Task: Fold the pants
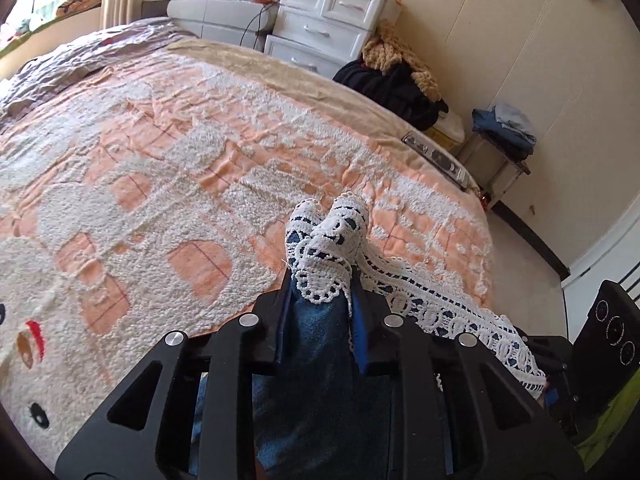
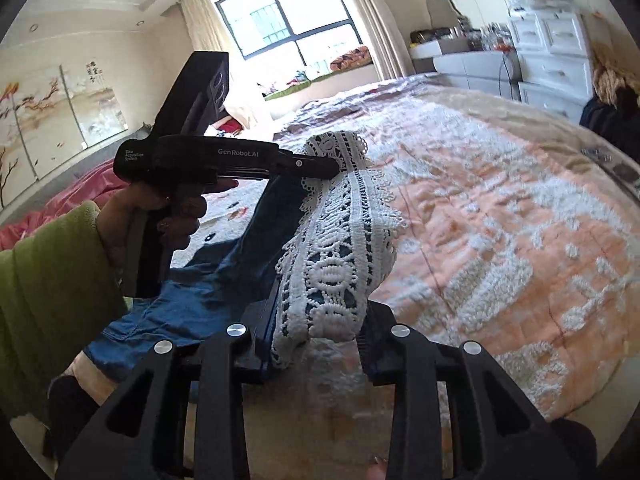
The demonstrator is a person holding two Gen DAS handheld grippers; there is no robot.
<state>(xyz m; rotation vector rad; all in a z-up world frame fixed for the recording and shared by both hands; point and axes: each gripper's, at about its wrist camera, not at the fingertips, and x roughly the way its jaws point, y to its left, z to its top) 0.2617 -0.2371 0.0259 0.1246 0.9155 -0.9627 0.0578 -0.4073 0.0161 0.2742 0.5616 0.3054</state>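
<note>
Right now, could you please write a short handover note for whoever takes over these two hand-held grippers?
Left hand-held gripper: shut on the pants' lace hem.
Right hand-held gripper: shut on the same lace hem further along, the trim spanning between the two.
Pants: blue denim with white lace trim, hem end lifted off the bedspread, the rest lying at the bed's near edge.
Done: both ends of the hem gripped and raised.
Left: the fold itself, which does not look made yet, then laying the pants flat.
</note>
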